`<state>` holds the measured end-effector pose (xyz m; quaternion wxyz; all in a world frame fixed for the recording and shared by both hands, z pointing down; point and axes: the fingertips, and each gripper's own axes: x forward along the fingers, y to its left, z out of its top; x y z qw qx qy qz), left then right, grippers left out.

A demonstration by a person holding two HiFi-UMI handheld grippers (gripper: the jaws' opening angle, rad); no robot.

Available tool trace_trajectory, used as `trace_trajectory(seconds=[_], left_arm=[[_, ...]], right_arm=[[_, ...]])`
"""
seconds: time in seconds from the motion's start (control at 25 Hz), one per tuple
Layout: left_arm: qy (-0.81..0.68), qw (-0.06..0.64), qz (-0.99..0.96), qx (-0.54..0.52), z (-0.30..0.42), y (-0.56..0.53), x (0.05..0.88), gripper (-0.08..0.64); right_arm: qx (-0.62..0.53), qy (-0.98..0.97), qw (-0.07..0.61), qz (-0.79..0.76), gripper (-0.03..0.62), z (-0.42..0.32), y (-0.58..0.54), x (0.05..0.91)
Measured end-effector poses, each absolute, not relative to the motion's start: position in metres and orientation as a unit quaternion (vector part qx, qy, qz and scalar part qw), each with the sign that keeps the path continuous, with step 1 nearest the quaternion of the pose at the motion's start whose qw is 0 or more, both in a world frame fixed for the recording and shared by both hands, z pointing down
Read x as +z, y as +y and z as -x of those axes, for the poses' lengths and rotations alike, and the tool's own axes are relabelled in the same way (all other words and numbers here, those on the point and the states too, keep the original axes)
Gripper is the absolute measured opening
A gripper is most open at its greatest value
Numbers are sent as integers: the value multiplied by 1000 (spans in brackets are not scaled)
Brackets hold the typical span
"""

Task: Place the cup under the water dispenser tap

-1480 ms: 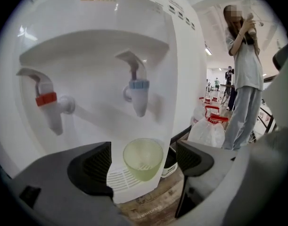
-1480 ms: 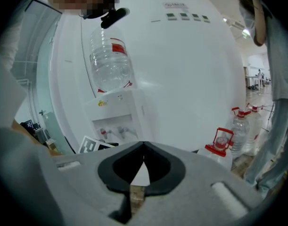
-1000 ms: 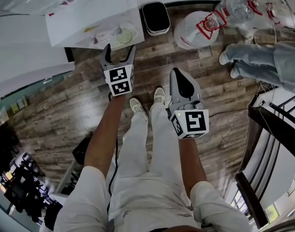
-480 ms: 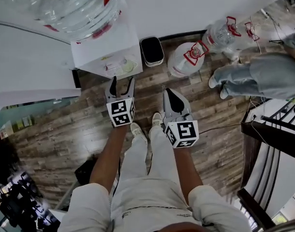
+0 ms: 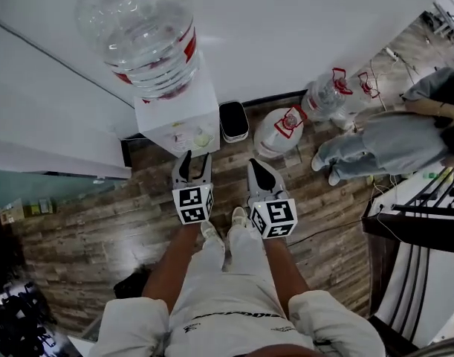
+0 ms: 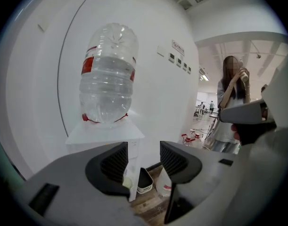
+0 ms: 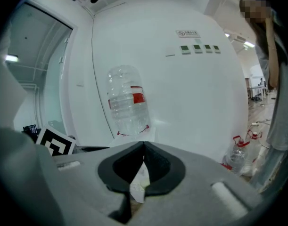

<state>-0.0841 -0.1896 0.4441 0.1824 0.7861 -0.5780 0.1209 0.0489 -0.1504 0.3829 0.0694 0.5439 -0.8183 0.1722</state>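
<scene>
Right tool (image 7: 143, 144) empty; water (image 7: 128, 117) in bottle (image 7: 127, 100)

Soft, even indoor light brightens the white wall (image 5: 301, 28) while the wooden floor (image 5: 85, 222) stays dim, and both gripper views bow strongly, with black vignetted corners, slightly soft near fingers (image 6: 113, 161) and a glaring ceiling lamp (image 7: 248, 44).

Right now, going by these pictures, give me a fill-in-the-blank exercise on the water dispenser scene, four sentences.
1. On top of the white dispenser a large clear ____ stands neck down.
2. In the head view, the black bin stands on the floor just ____ of the dispenser.
3. The right gripper has its jaws ____, with nothing held.
4. The spare bottles on the floor have ____ handles.
Missing words: bottle; right; shut; red.
</scene>
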Motion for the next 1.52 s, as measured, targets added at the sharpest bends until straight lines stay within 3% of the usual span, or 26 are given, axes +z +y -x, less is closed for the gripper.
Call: trace_trajectory(seconds=[0.72, 1.52], left_arm=[[-565, 122, -813, 69, 76, -142, 293, 3], [-539, 73, -838, 37, 51, -109, 230, -3]], right_arm=[[127, -841, 30, -525, -2, -28, -124, 264], [90, -844, -8, -529, -2, -40, -105, 209]])
